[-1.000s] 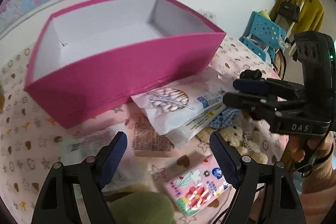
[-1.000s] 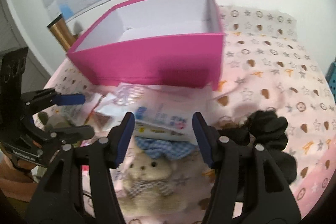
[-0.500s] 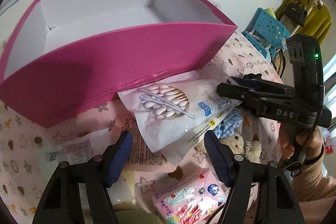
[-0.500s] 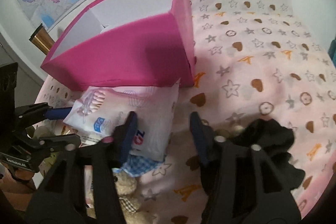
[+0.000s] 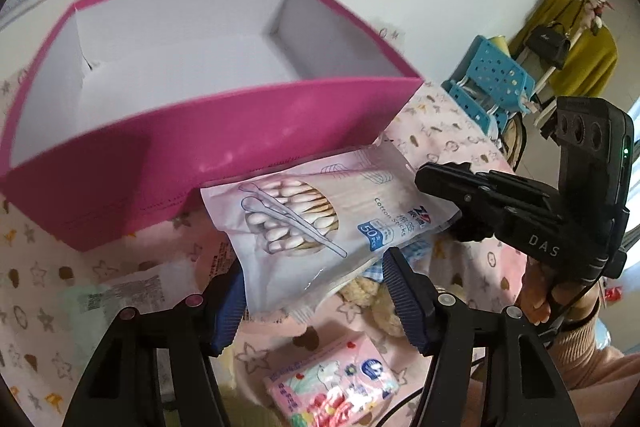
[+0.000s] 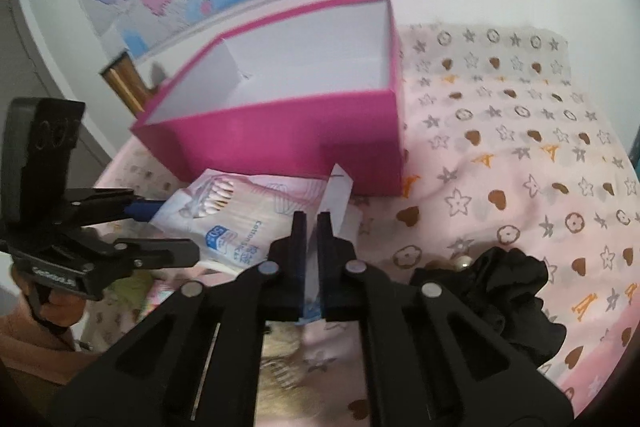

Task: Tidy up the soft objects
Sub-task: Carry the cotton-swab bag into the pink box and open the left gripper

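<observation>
Between your right gripper's (image 6: 313,223) pads sits one edge of the cotton-swab packet (image 5: 320,215), jaws just closed tight on it and lifting it off the pile in front of the pink box (image 6: 280,131). Your left gripper (image 5: 316,299) has been narrowing and stands half open under the packet's other end (contact there unclear). Beneath lie a tissue pack (image 5: 332,383) and a plush bear (image 5: 372,299); a black scrunchie (image 6: 504,291) rests apart on the starred cloth (image 6: 520,155).
</observation>
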`<action>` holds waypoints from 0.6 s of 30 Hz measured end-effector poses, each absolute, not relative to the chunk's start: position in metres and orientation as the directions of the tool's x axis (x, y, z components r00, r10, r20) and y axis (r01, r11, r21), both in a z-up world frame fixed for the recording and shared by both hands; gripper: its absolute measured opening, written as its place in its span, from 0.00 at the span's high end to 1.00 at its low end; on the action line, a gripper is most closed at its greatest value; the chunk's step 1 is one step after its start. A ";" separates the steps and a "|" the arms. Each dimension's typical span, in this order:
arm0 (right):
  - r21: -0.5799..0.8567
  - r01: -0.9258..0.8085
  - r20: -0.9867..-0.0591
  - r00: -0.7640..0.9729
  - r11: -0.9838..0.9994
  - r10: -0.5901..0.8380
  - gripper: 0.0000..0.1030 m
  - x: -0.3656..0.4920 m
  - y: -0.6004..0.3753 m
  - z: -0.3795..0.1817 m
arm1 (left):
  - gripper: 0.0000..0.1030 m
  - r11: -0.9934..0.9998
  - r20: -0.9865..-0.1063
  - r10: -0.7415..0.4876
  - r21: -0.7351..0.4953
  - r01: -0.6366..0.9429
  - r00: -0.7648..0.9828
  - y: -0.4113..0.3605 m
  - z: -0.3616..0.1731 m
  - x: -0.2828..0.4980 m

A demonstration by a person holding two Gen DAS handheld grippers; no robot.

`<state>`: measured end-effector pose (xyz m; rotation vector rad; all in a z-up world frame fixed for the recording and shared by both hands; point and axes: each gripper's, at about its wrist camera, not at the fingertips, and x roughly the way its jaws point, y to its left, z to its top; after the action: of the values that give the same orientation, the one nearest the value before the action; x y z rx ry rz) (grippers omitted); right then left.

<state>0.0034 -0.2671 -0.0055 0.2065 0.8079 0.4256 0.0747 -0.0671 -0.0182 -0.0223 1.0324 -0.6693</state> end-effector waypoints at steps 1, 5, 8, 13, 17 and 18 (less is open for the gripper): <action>0.340 -0.295 -0.646 0.616 0.893 0.450 0.94 0.001 -0.267 -0.002 | 0.37 0.803 -0.778 -0.523 -0.313 0.508 0.348 -0.064 -0.013 0.072; 0.355 -0.327 -0.605 0.633 0.876 0.482 0.94 -0.009 -0.265 0.017 | 0.37 0.800 -0.755 -0.534 -0.306 0.517 0.380 -0.053 0.005 0.062; 0.332 -0.366 -0.562 0.664 0.870 0.494 0.94 -0.015 -0.259 0.038 | 0.37 0.801 -0.731 -0.539 -0.291 0.523 0.419 -0.050 0.023 0.055; 0.312 -0.424 -0.490 0.695 0.850 0.526 0.94 -0.011 -0.254 0.073 | 0.36 0.810 -0.678 -0.538 -0.251 0.530 0.501 -0.041 0.062 0.050; 0.298 -0.463 -0.457 0.698 0.835 0.551 0.94 0.011 -0.244 0.090 | 0.36 0.833 -0.667 -0.510 -0.225 0.506 0.543 -0.032 0.077 0.069; 0.299 -0.469 -0.456 0.695 0.831 0.556 0.94 0.018 -0.241 0.091 | 0.36 0.839 -0.668 -0.503 -0.223 0.497 0.549 -0.030 0.078 0.073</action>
<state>0.0185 -0.2405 0.0909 0.1644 0.5616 0.5751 0.0735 -0.0305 0.0781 -0.0078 0.7937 -0.5919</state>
